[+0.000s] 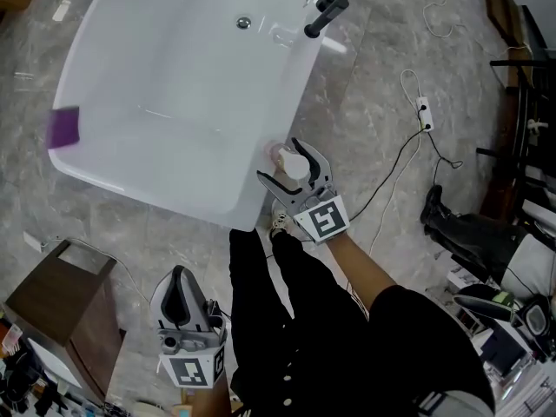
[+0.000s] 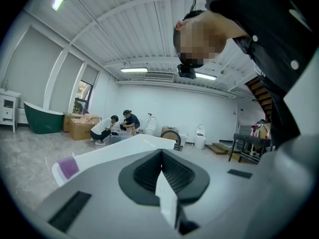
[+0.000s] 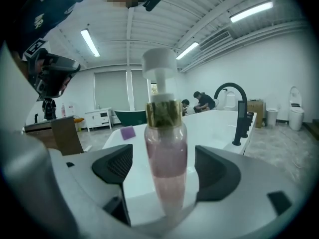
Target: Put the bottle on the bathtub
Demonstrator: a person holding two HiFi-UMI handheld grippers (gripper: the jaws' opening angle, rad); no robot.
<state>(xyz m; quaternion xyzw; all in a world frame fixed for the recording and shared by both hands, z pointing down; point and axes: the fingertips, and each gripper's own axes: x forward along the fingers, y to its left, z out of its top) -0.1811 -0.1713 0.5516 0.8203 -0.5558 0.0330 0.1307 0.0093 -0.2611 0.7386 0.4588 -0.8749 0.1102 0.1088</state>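
Note:
A clear pink pump bottle with a gold collar and white pump head stands upright on the corner rim of the white bathtub. My right gripper is open around it. In the right gripper view the bottle rises between the two dark pads, with a gap on each side, so the right gripper does not press on it. My left gripper hangs low at the lower left, away from the tub. It is shut and empty, its jaws meeting in the left gripper view.
A black faucet stands at the tub's far corner, near the drain. A purple block sits on the left rim. A brown cabinet stands at lower left. Cables and a power strip lie on the floor at right.

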